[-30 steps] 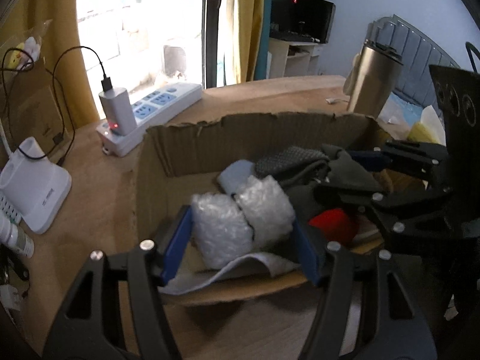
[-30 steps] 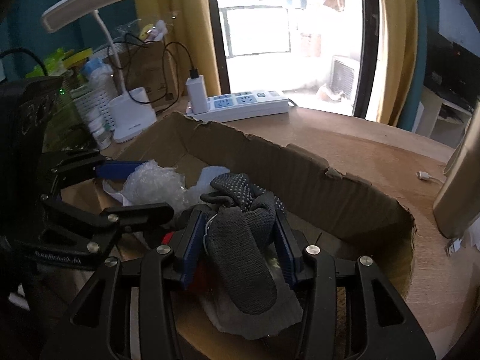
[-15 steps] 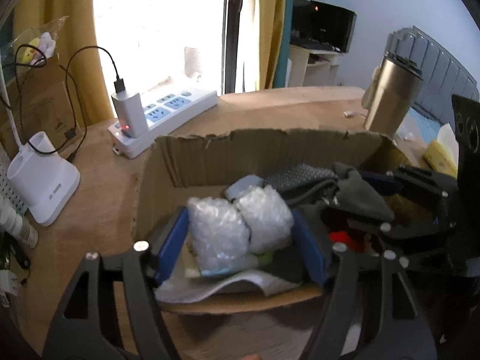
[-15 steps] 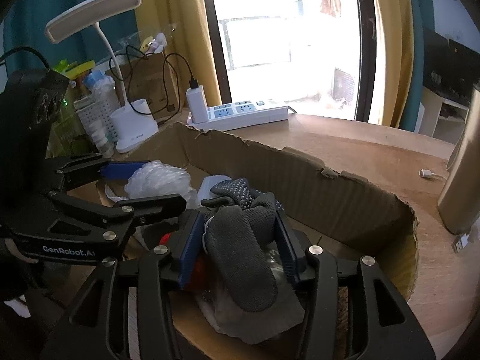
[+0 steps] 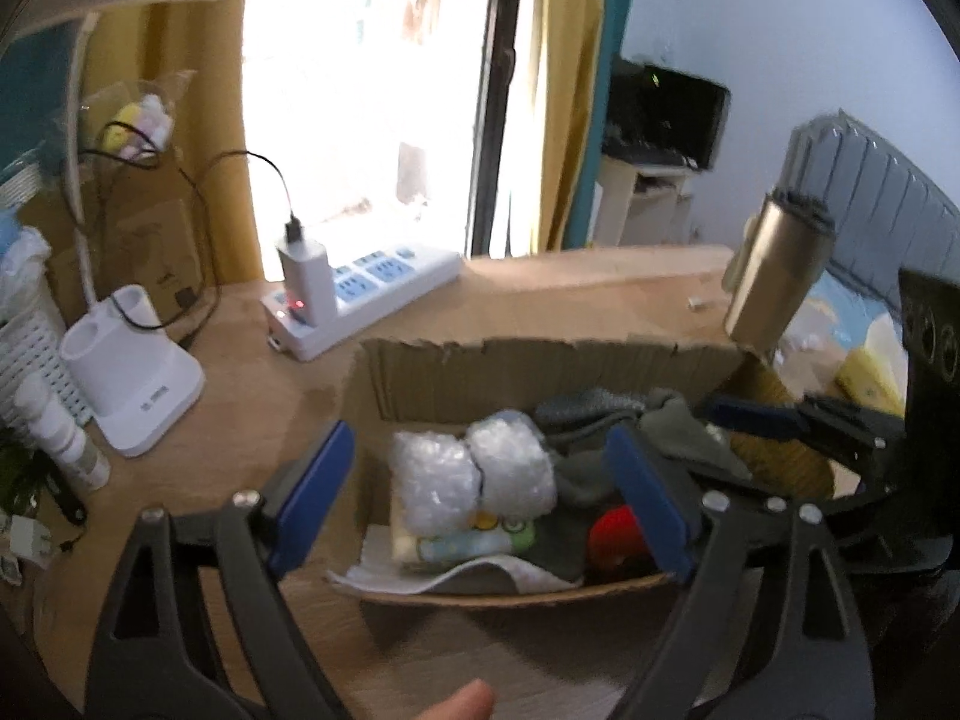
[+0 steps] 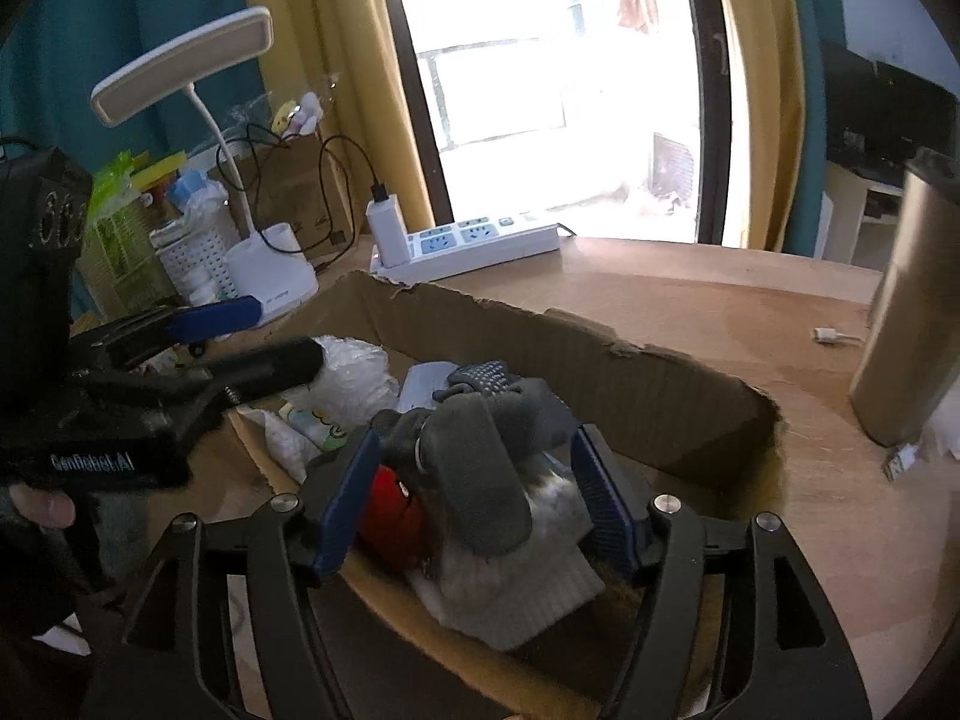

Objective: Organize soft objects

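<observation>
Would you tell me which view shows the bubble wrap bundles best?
The left wrist view: both bubble wrap bundles sit unobstructed, centred in the cardboard box. In the right wrist view, the left claw partly covers them.

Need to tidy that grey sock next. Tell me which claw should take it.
Right. The right claw is open with the grey sock between its fingers inside the cardboard box. The left claw is open around the bubble wrap rolls, with the sock off to its right.
</observation>
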Tool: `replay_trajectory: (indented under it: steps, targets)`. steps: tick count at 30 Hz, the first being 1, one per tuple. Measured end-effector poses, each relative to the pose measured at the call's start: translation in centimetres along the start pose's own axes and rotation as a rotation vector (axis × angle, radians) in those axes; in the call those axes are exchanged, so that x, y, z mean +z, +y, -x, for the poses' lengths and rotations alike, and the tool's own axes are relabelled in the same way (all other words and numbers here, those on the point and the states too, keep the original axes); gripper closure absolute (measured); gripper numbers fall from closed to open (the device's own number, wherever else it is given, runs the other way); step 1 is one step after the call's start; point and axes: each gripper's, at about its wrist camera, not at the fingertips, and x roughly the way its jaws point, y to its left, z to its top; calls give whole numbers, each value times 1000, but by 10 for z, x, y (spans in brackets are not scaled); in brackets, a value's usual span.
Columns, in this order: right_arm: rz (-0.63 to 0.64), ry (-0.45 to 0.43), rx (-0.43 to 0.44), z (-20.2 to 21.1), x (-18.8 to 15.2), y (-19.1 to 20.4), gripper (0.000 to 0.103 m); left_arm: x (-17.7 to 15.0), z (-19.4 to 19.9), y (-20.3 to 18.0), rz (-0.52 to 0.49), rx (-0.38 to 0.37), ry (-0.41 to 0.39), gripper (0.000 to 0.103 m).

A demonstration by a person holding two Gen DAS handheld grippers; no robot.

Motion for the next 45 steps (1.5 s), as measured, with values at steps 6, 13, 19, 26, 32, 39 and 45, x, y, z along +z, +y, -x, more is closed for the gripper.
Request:
replay_trajectory:
  steps: [6, 13, 19, 26, 32, 39, 45]
  targets:
    - [-17, -37, -41, 22, -4, 5, 27, 3, 30, 7, 38, 15, -97, 4]
    - [-31, -81, -76, 50, -10, 14, 26, 1, 63, 4, 51, -4, -175, 1]
    - [-30, -101, -110, 73, -19, 23, 26, -4, 92, -5, 37, -20, -233, 1]
    - [-34, -141, -161, 101, -28, 33, 26, -15, 125, -15, 15, -35, -285, 1]
    - [-28, -185, -201, 124, -32, 45, 26, -25, 150, -19, -6, -30, -327, 1]
    - [-7, -235, -239, 152, -42, 66, 26, -39, 178, -18, -1, 26, -373, 1]
    - [-4, -263, -274, 168, -53, 83, 26, -53, 201, -13, 5, 35, -405, 1]
